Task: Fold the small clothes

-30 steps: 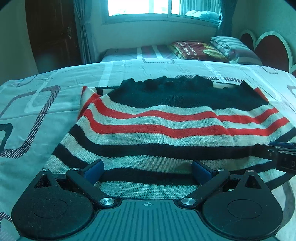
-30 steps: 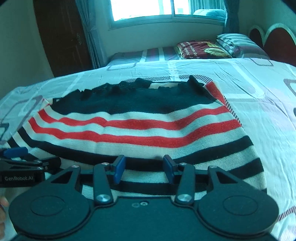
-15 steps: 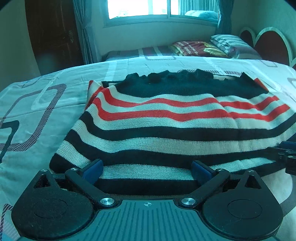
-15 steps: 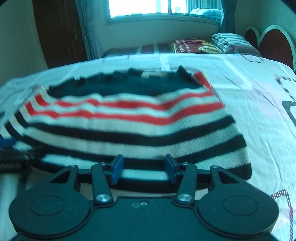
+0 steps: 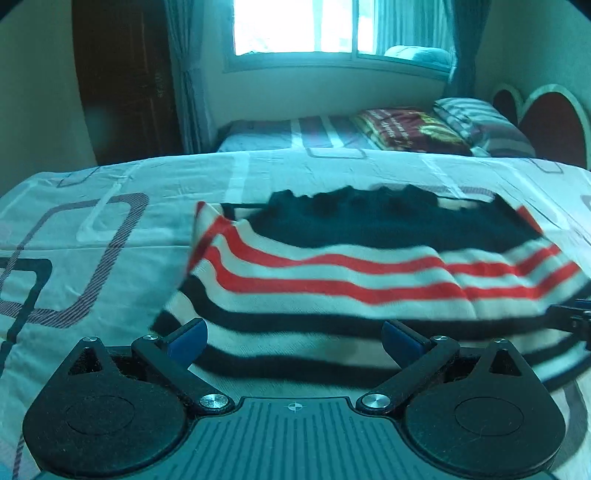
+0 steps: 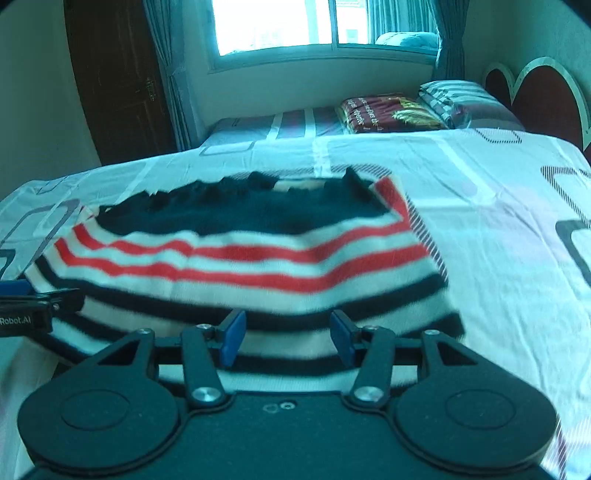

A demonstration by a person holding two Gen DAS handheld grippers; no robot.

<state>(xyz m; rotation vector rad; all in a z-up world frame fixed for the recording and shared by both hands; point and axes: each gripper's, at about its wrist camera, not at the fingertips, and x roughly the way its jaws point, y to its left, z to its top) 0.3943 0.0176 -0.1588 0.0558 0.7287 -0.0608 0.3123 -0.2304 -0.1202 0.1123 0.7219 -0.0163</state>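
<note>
1. Sweater (image 5: 369, 273), striped black, white and red with a dark band at its far edge, lies spread on the bed (image 5: 110, 206) straight ahead of both tools; its near hem sits just past the blue fingertips in both wrist views.
2. Motion blur softens the sweater's near stripes, and whether the near hem is lifted off the cover or lies flat is hard to make out. Its right end is cut off at the edge of the left wrist view.
3. The left gripper (image 5: 295, 338) has its fingers spread wide apart with nothing between them; the hem lies just beyond the tips and I cannot tell if it touches them.
4. The right gripper (image 6: 288, 334) has its fingers parted more narrowly, also with nothing pinched; only a sliver of it shows at the right edge of the left wrist view.
5. The bed has a pale cover printed with grey rounded rectangles, lightly creased.
6. Further off, a second bed (image 6: 280, 125) stands under a bright window (image 6: 314, 26) with curtains on either side.
7. A dark red folded blanket (image 6: 388, 112) and a striped pillow (image 6: 458, 99) lie on it, near a red heart-shaped headboard (image 6: 543, 96) on the right.
8. A dark wooden door (image 5: 122, 81) stands at the far left.
</note>
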